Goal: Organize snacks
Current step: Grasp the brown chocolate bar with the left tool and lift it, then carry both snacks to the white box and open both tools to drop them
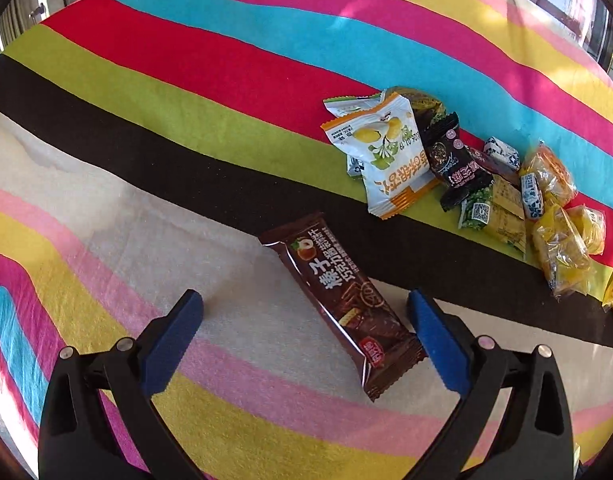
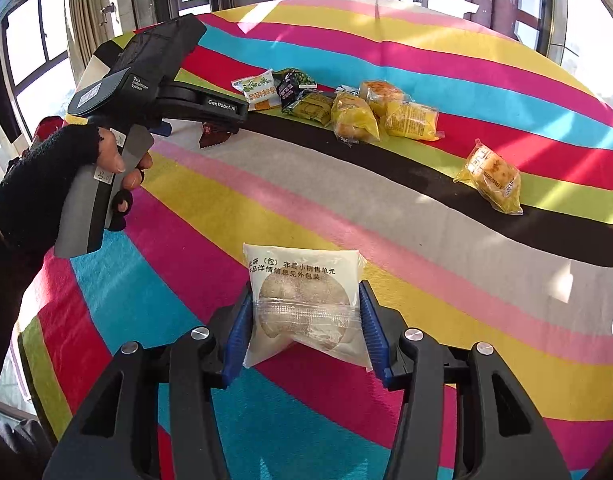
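A brown hazelnut chocolate bar (image 1: 338,300) lies flat on the striped cloth (image 1: 166,80). My left gripper (image 1: 306,312) stands open around it, the right pad close to the bar's near end and the left pad well clear. In the right wrist view the bar's end (image 2: 214,138) shows under that gripper, whose handle (image 2: 106,92) is held by a hand in a black sleeve (image 2: 38,184). My right gripper (image 2: 304,316) is shut on a white packet of round pastries (image 2: 302,292), held just above the cloth.
A heap of snacks lies on the green and red stripes: a white-and-orange lemon packet (image 1: 386,156), a black packet (image 1: 450,156), small blue-white sweets (image 1: 502,152) and yellow cake packets (image 1: 558,248). One yellow packet (image 2: 494,180) lies apart at the right. Windows (image 2: 30,52) surround the table.
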